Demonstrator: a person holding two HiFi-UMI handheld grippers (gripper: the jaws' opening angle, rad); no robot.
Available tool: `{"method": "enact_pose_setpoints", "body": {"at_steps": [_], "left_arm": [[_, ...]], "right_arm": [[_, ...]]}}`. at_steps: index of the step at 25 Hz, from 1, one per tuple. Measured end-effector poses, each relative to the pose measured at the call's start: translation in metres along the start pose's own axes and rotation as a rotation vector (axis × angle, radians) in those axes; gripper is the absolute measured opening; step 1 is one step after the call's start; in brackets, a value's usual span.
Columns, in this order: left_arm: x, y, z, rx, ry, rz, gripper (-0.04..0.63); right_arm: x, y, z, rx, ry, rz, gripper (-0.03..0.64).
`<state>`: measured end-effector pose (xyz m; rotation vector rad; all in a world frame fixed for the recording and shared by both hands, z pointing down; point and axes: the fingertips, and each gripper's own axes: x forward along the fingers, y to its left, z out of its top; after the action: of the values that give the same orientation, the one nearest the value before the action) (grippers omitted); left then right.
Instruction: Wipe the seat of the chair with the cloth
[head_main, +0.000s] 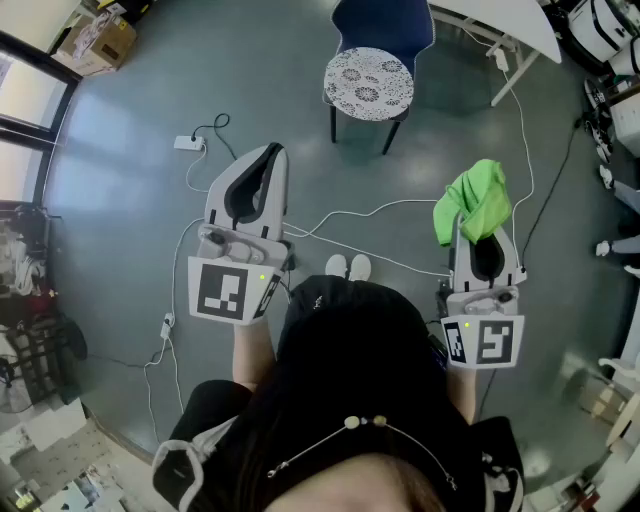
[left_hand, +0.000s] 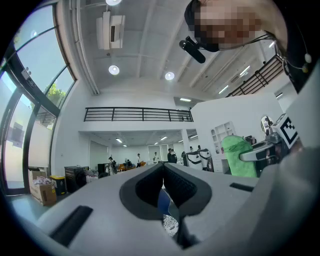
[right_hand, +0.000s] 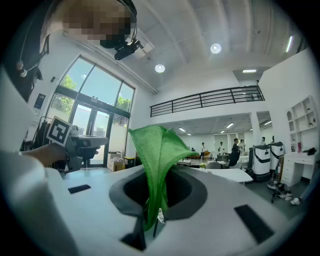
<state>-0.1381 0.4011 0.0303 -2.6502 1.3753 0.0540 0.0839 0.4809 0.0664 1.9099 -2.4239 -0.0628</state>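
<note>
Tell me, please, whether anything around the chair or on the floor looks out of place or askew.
Nothing looks spilled or damaged. The untidy part is the floor: loose white cables trail between the person and the chair, with a power strip lying out, which is probably a trip hazard. The green cloth sits bunched in the right gripper.

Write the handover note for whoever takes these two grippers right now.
Right gripper: shut on the green cloth, which sticks up out of the jaws.
Left gripper: shut, nothing in it.
Chair: on the floor ahead, patterned seat bare, well apart from both grippers.
Done: cloth is in the grip.
Left: step up to the chair, lower the cloth onto the seat and wipe it.
</note>
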Motion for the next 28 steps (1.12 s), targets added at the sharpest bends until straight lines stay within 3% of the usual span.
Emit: {"method": "enact_pose_setpoints", "body": {"at_steps": [13,28], "left_arm": [[0.006,0.005,-0.001,-0.003,0.005,-0.011,0.006],[0.038,-0.033,-0.023,-0.019,0.048,-0.036,0.008]], "right_arm": [[0.006,0.003,0.000,0.000,0.011,0.001,0.051],[-0.010,-0.048,-0.022,0.047,0.045,-0.032,0.051]]}}
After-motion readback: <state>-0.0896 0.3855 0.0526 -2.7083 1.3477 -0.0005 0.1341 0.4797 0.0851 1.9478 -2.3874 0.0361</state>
